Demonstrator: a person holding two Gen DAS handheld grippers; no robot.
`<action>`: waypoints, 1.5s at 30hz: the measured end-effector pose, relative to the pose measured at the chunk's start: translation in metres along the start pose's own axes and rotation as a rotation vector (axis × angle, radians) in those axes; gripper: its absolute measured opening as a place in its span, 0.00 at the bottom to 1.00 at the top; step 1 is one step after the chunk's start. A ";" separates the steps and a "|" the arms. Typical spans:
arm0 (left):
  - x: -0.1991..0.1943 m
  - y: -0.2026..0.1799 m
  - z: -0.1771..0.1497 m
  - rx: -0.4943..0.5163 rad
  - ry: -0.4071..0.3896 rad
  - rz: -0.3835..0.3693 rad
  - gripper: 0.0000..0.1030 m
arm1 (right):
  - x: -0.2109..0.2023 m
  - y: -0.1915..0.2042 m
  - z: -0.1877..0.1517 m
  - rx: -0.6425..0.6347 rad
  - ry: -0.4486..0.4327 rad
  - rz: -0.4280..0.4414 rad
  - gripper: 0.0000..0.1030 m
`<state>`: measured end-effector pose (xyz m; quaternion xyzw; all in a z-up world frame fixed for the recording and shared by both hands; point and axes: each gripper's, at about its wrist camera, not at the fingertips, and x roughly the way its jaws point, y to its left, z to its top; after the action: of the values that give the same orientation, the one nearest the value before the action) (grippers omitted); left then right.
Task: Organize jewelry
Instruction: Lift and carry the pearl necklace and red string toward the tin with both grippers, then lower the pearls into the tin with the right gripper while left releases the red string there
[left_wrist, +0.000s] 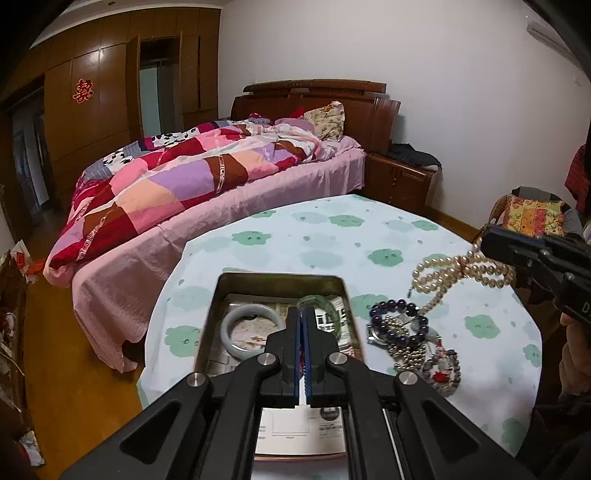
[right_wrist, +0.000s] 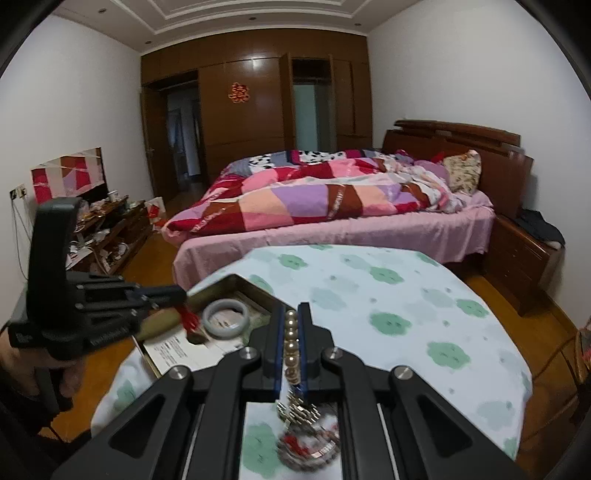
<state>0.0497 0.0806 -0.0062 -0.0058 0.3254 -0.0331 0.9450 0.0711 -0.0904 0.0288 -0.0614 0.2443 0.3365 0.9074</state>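
From the left wrist, my left gripper (left_wrist: 303, 325) is pressed together on a red tassel thing, over the rectangular metal tin (left_wrist: 343, 291) at lower centre.

From the right wrist, my right gripper (right_wrist: 292, 332) is clamped on the cream pearl necklace (right_wrist: 291, 339), centre frame.

Wooden bed (right_wrist: 461, 147) with carved headboard, pink sheet and crumpled patchwork quilt (left_wrist: 177, 173); floral pillow (right_wrist: 463, 175) against the headboard. Brown panelled wardrobe (right_wrist: 251, 110) bearing a red paper ornament (left_wrist: 82, 91). Wooden bedside cabinet (left_wrist: 402, 177) beside the bed, dark cloth on top.
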 end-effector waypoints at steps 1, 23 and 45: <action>0.001 0.002 0.000 -0.003 0.003 0.001 0.00 | 0.003 0.004 0.002 -0.007 -0.001 0.007 0.08; 0.031 0.032 -0.008 -0.044 0.064 0.038 0.00 | 0.061 0.050 0.004 -0.035 0.048 0.100 0.07; 0.060 0.042 -0.025 -0.035 0.145 0.057 0.00 | 0.097 0.053 -0.034 0.023 0.171 0.121 0.08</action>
<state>0.0843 0.1183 -0.0642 -0.0108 0.3937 -0.0008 0.9192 0.0870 -0.0033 -0.0446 -0.0646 0.3280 0.3814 0.8618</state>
